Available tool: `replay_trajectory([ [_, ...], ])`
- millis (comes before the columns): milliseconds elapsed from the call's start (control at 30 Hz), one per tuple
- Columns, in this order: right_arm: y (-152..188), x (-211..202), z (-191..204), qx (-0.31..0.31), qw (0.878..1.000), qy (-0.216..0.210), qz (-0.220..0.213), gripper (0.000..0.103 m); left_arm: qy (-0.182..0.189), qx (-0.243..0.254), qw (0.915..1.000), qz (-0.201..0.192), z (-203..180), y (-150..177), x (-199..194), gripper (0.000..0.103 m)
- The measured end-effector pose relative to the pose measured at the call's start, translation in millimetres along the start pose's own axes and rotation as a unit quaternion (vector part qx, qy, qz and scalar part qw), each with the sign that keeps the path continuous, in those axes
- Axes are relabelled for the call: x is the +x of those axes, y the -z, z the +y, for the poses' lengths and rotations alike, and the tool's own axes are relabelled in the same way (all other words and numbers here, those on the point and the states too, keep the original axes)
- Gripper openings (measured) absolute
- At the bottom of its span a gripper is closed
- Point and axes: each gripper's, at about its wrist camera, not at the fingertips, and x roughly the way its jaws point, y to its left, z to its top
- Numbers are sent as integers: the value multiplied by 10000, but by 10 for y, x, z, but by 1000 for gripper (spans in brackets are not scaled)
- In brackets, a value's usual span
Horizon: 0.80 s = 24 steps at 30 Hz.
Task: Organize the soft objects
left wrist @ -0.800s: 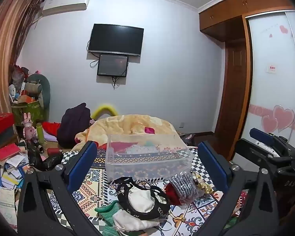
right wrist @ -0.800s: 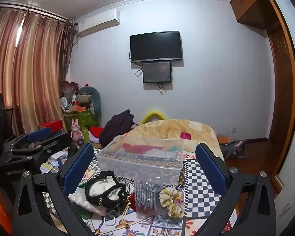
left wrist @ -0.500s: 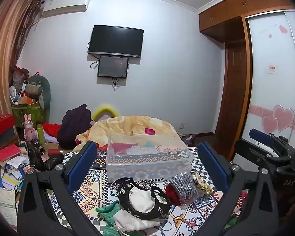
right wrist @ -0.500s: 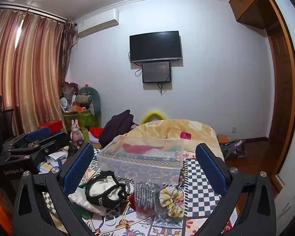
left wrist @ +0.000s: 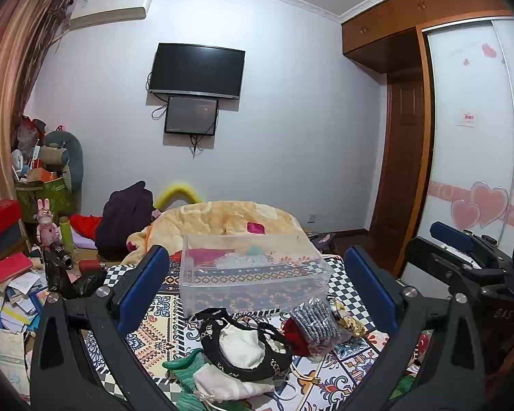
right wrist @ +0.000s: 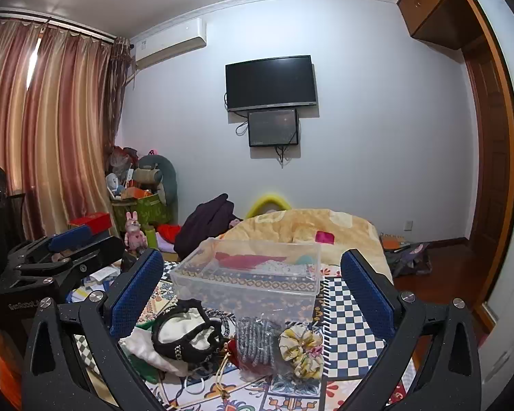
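Note:
A clear plastic bin [left wrist: 253, 274] stands on the patterned bedspread [left wrist: 154, 325] and holds a few soft items; it also shows in the right wrist view [right wrist: 246, 274]. In front of it lies a pile: a black-trimmed white piece [left wrist: 243, 346] [right wrist: 185, 335], a grey knit item in a bag [left wrist: 313, 322] [right wrist: 257, 340], a floral scrunchie [right wrist: 301, 346], green cloth [left wrist: 185, 373] and a white pouch [left wrist: 222, 383]. My left gripper [left wrist: 257, 294] is open above the pile. My right gripper [right wrist: 252, 291] is open, beside it on the right.
A yellow blanket [left wrist: 222, 219] and dark clothes [left wrist: 126, 219] lie behind the bin. Books, boxes and toys [left wrist: 13, 274] clutter the left side. A wardrobe [left wrist: 473, 171] stands on the right. A TV [left wrist: 195, 70] hangs on the far wall.

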Motion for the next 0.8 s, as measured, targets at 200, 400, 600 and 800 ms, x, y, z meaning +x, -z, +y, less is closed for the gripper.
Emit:
replay_trajectory([
  [200,-4,-17,-9,19,10000,-21,-9,103,6,-20,10000,0,28,-8,-12,103],
  [400,-3,-10,3,23,10000,-24,-6,103,5,25,10000,3,5,4,-3,103],
  [600,-3,-5,-1,25,10000,-32,-15,103,7,31,10000,-1,-6,10,-8,103],
  [800,2,-5,1,29,10000,-33,-19,103,8,33,10000,4,-11,6,-8,103],
])
